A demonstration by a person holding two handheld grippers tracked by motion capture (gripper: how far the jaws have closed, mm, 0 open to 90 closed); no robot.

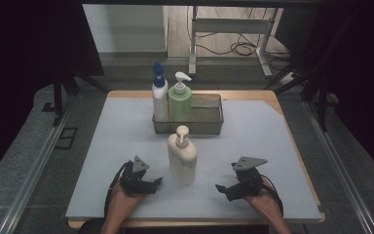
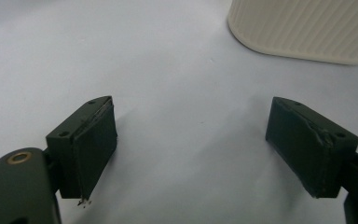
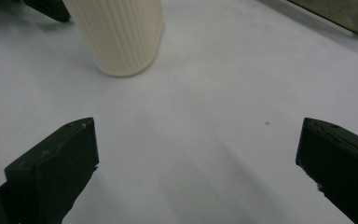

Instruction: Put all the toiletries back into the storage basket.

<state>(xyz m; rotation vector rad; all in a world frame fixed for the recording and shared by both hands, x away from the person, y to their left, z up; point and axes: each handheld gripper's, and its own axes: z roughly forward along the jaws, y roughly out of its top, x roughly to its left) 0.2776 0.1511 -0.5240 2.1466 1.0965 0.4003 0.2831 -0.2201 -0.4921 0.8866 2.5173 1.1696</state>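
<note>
**Cream pump bottle stands loose on the bench; two bottles in the mesh basket**

A cream ribbed pump bottle (image 1: 182, 155) stands upright on the pale sheet covering the bench (image 1: 272, 146), just in front of a dark mesh basket (image 1: 209, 117) and apart from it. Inside the basket, at its left end, two more pump bottles stand upright side by side: a white bottle with a blue pump (image 1: 159, 95) and a green bottle with a white pump (image 1: 179, 100). The right part of the basket holds nothing that can be made out.

The left tongs (image 1: 158, 181) lie low on the bench just left of the cream bottle, jaws spread wide with only bare bench between them. The right tongs (image 1: 220, 188) sit to the bottle's right, a little farther off, jaws likewise spread and holding nothing.
</note>
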